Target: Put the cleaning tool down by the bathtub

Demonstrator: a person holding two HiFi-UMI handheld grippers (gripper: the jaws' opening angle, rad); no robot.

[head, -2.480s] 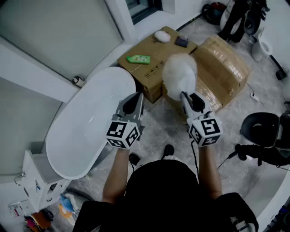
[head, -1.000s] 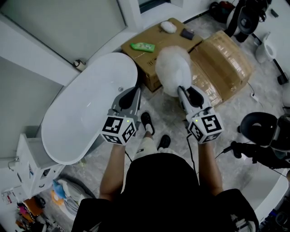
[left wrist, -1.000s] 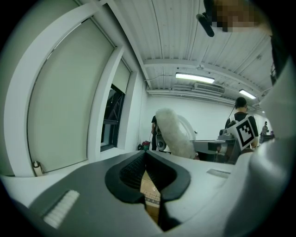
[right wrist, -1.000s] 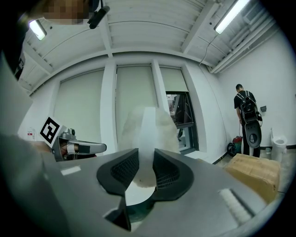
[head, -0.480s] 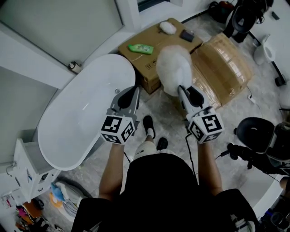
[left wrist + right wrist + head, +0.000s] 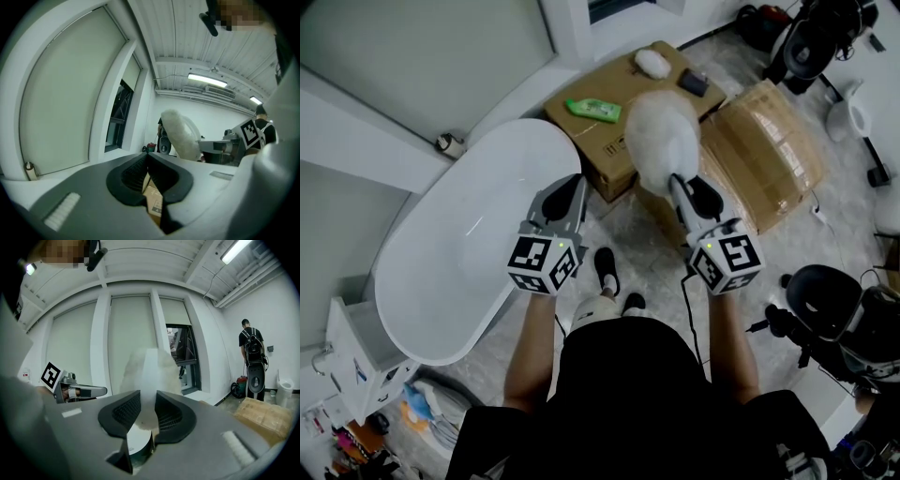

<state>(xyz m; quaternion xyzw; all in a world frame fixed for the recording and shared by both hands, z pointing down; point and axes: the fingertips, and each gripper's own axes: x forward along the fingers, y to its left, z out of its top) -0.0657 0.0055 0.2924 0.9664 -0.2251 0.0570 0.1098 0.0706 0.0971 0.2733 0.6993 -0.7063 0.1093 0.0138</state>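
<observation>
The cleaning tool is a fluffy white duster head (image 6: 660,141) on a white handle; in the right gripper view it (image 6: 147,369) rises straight up between the jaws. My right gripper (image 6: 684,192) is shut on its handle, holding it upright above the cardboard boxes. The white oval bathtub (image 6: 469,239) lies to the left below. Over the tub's right end my left gripper (image 6: 567,202) is shut with nothing in it; its pads (image 6: 140,171) meet. The duster (image 6: 180,136) also shows in the left gripper view, off to the right.
Two cardboard boxes (image 6: 759,150) stand past the tub; one carries a green packet (image 6: 589,110), a white cloth ball (image 6: 653,62) and a dark small item (image 6: 693,83). A window wall (image 6: 422,66) runs behind the tub. A black stool (image 6: 825,295) is at right. A person (image 6: 251,359) stands far off.
The view has shifted slightly; the tub and boxes sit a little differently in frame. Both grippers keep their pose, the right one still holding the duster upright.
</observation>
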